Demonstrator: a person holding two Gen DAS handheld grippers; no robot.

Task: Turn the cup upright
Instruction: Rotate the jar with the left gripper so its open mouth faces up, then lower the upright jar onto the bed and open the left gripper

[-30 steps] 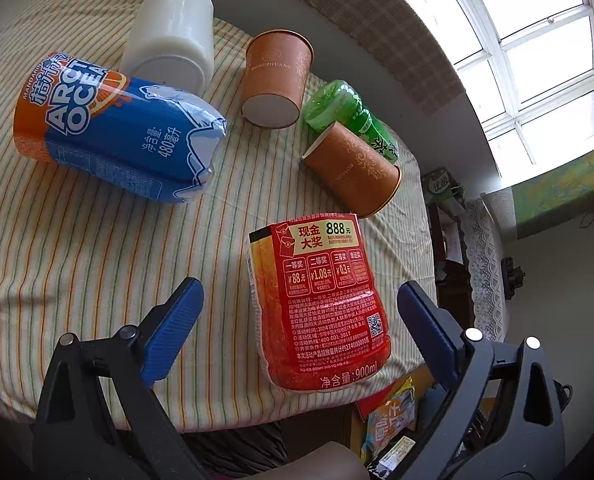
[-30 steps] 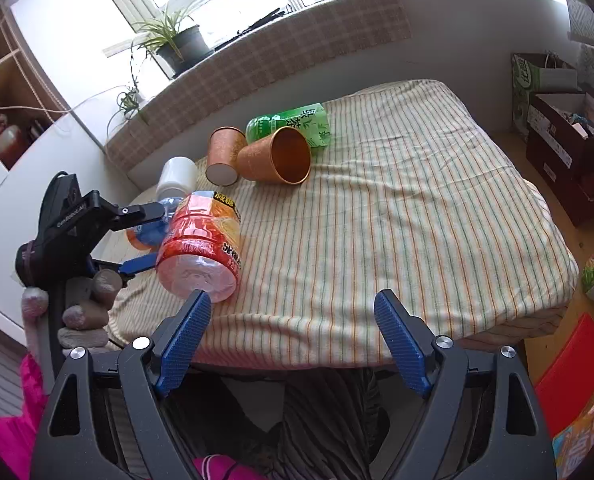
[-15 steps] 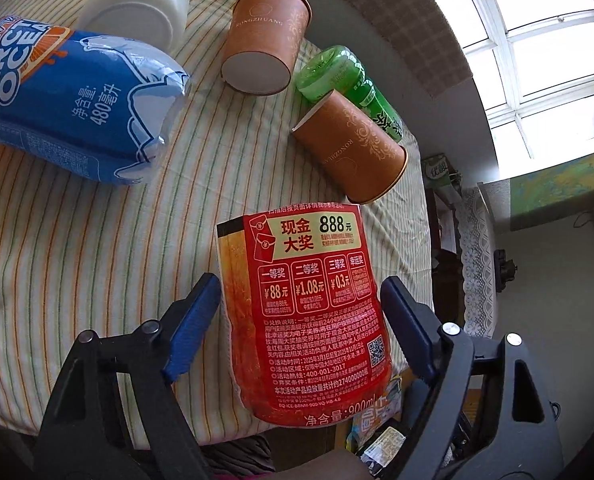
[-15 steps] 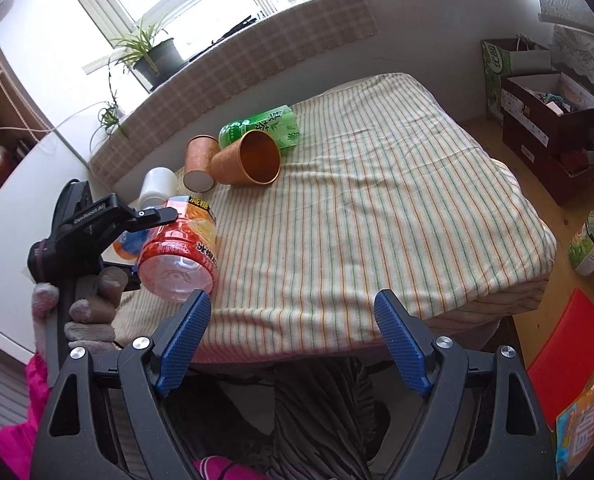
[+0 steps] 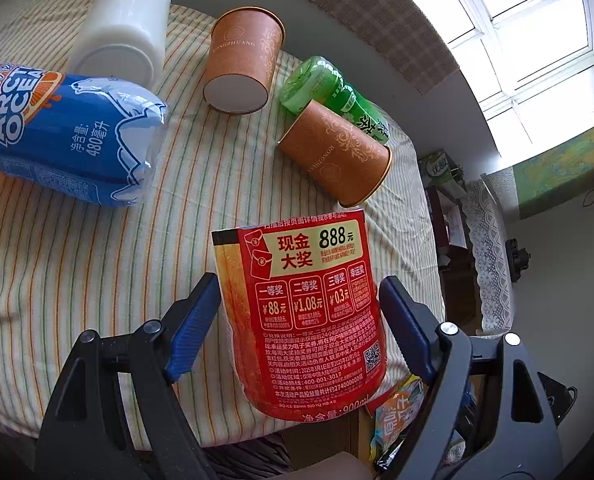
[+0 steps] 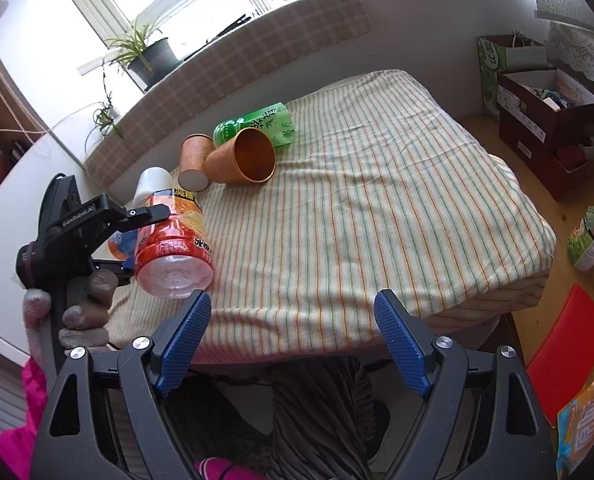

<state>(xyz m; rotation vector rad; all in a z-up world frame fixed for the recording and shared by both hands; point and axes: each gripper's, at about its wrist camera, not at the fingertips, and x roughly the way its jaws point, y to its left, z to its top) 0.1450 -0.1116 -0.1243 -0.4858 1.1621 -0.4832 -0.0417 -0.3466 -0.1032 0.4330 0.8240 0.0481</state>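
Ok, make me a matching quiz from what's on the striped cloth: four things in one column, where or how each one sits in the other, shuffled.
Things:
1. red bottle
2. green bottle
3. blue bottle
4. nearer brown cup

Places or states:
A. on its side, open mouth facing the right wrist camera
B. lying next to the white cup
C. between the fingers of the left tongs
D. lying just behind the nearer brown cup

Pairs: 1-C, 2-D, 3-B, 4-A
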